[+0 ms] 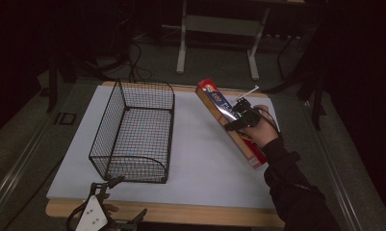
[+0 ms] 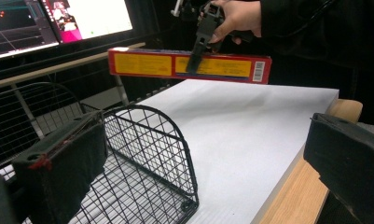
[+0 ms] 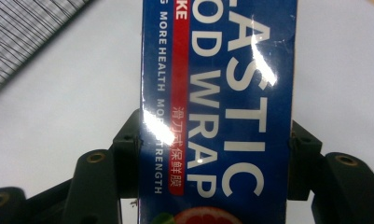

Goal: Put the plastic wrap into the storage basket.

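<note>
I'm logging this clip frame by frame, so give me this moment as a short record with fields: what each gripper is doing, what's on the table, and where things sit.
surface: white table top with wooden edge
basket: black wire basket, on the left part of the table, nothing seen inside
box: long plastic wrap box, lifted above the right side of the table
right gripper: right gripper, jaws closed across the box's width
left gripper: left gripper, jaws apart, holding nothing, at the near edge by the basket

Lab or recording studio indicated: lit monitors [image 2: 58, 21] at upper left, cables [image 1: 133, 60] on dark floor, metal stand legs [image 1: 217, 41] at top centre, white-covered worktable [image 1: 200, 154].
</note>
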Available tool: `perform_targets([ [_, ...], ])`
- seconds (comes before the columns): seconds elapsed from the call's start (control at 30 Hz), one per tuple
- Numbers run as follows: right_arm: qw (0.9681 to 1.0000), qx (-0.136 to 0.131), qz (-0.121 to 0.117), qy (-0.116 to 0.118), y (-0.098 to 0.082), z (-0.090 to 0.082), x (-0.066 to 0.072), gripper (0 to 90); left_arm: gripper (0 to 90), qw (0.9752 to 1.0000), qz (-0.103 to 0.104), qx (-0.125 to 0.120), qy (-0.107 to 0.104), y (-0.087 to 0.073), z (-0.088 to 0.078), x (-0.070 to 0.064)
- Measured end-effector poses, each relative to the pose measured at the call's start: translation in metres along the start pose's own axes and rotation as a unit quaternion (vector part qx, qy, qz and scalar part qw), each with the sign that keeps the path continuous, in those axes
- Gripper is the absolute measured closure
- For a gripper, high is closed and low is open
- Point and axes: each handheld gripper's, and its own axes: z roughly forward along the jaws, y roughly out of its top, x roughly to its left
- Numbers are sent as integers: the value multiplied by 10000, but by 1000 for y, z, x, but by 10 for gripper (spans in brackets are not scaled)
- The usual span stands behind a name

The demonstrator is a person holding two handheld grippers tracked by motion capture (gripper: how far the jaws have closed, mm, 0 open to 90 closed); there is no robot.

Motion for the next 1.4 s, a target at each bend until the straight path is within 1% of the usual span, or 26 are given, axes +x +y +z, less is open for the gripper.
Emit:
perform_targets([
  [0.07, 9999, -105, -32, 38, 7, -3, 8, 398, 1, 10000, 14, 0, 6, 0, 0, 0],
  [0.1, 9999, -105, -32, 38, 7, -3, 8, 398, 1, 10000, 15, 3, 3, 0, 0, 0],
  [0.13, 9998, -182, -32, 8, 12, -4, 14, 398, 1, 10000, 19, 7, -1, 0, 0, 0],
  [0.17, 9998, -182, -32, 8, 12, -4, 14, 398, 1, 10000, 20, 6, -1, 0, 0, 0],
  [0.27, 9996, -278, -28, -74, 20, -6, 23, 398, 1, 10000, 14, 4, 9, 0, 0, 0],
  [0.3, 9993, -351, 11, -90, 26, -7, 28, 398, 1, 10000, 24, 5, 14, 0, 0, 0],
  [0.33, 9993, -351, 11, -90, 26, -7, 28, 398, 1, 10000, 25, 0, 13, 0, 0, 0],
  [0.4, 9991, -400, 43, -118, 32, -8, 34, 398, 1, 10000, 28, -9, 16, 0, -1, 0],
  [0.43, 9991, -413, 49, -125, 35, -9, 37, 398, 1, 10000, 22, -3, 19, 0, -1, 0],
  [0.47, 9989, -433, 60, -137, 41, -11, 44, 399, 1, 10000, 18, -3, 20, 0, -1, 0],
  [0.5, 9989, -433, 60, -137, 41, -11, 44, 399, 1, 10000, 18, -1, 16, 0, -1, 0],
  [0.57, 9987, -465, 59, -181, 47, -13, 52, 398, 1, 10000, 19, 1, 9, 0, -1, 0],
  [0.67, 9982, -565, 74, -205, 56, -16, 63, 398, 1, 10000, 28, 2, -11, 0, -1, 0],
  [0.73, 9977, -647, 86, -170, 61, -17, 69, 398, 1, 10000, 21, -9, 1, 0, -1, 0],
  [0.83, 9973, -718, 33, -111, 70, -19, 81, 399, 1, 10000, 31, 7, 10, 0, -1, 1],
  [0.9, 9971, -750, -36, -133, 75, -20, 88, 399, 1, 10000, 67, 42, 10, 0, -1, 0],
  [0.97, 9966, -799, -91, -151, 80, -20, 94, 399, 1, 10000, 57, 28, -4, 0, -1, -1],
  [1.1, 9964, -837, -75, -104, 89, -20, 104, 398, 1, 10000, 31, 19, 8, 0, -1, 0],
  [1.23, 9961, -864, -84, -135, 97, -20, 116, 398, 1, 10000, 30, 40, -30, 0, -1, -1],
  [1.4, 9953, -927, -200, -181, 109, -20, 134, 398, 1, 10000, 23, 23, -10, 0, -2, -1],
])
